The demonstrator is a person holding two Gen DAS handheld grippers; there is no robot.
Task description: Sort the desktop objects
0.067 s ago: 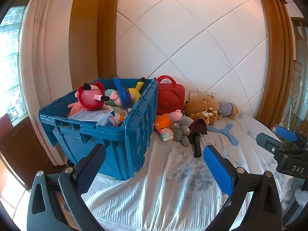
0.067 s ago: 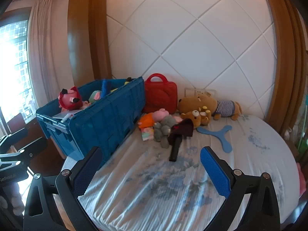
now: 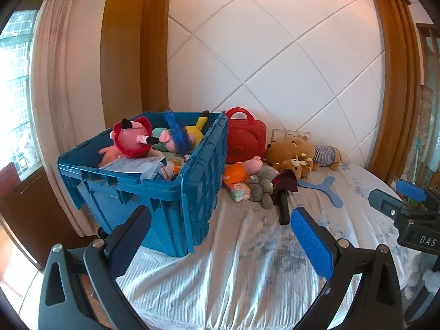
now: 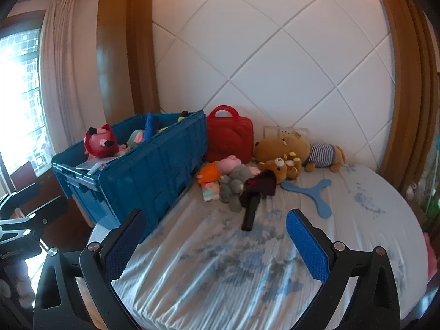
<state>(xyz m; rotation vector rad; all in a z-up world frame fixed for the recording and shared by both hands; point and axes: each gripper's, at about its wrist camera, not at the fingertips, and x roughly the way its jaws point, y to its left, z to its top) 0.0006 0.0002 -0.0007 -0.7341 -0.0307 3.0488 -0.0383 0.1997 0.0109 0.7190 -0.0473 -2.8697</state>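
A blue crate (image 3: pixel 192 192) (image 4: pixel 154 170) stands on the bed at the left, filled with plush toys such as a red-and-pink one (image 3: pixel 132 140). On the sheet beside it lie a pink-and-orange pig plush (image 3: pixel 242 169) (image 4: pixel 220 167), a grey bear (image 3: pixel 262 181) (image 4: pixel 233 183), a dark cloth item with a black handle (image 3: pixel 284 192) (image 4: pixel 254 195), brown bears (image 3: pixel 291 151) (image 4: pixel 283 148), a tissue pack (image 3: pixel 239 191) and a blue boomerang (image 3: pixel 324 188) (image 4: pixel 310 192). My left gripper (image 3: pixel 220 236) and right gripper (image 4: pixel 217 242) are open, empty, short of the toys.
A red toy case (image 3: pixel 244 140) (image 4: pixel 229 134) leans against the padded white wall. The bed's flowered sheet (image 3: pixel 247 261) spreads toward me. The right gripper's body (image 3: pixel 407 214) shows at the right edge of the left wrist view. A curtain and window are at the left.
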